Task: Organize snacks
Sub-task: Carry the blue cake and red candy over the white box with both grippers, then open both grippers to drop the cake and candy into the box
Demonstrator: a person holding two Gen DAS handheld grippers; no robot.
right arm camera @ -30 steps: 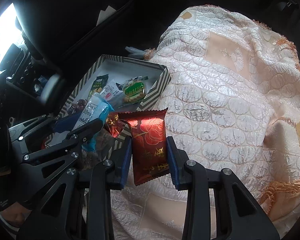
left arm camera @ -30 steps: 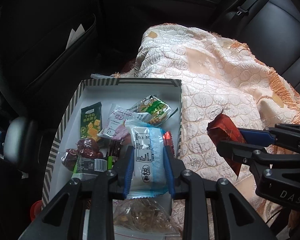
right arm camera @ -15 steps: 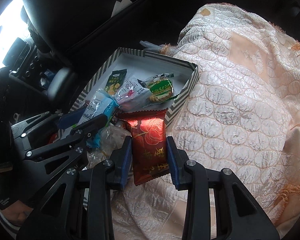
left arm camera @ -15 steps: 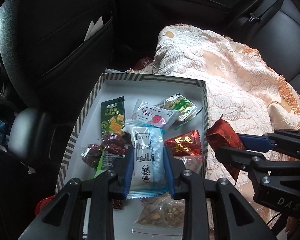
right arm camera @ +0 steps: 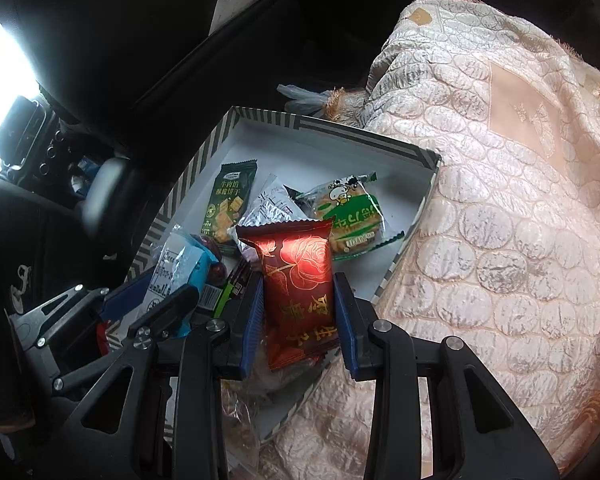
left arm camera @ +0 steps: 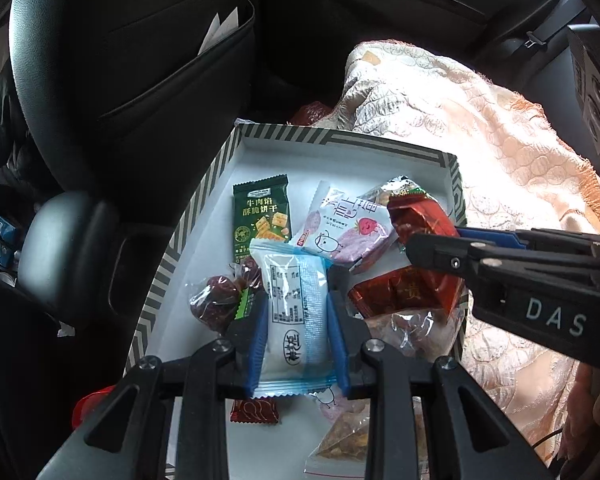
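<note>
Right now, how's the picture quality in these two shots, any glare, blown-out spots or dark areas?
Left wrist view: fisheye-bent edges, seat back nearly black, blanket overexposed, box contents sharp. Right wrist view: window blown out white, sheen on the red packet, dark corners.

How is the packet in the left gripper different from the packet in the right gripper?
The white and blue packet in the left gripper bears black printed text; the red foil packet in the right gripper bears a gold rose and gold characters. The white one looks matte, the red glossy. Both are sealed, gripped by their sides, above the striped box.
</note>
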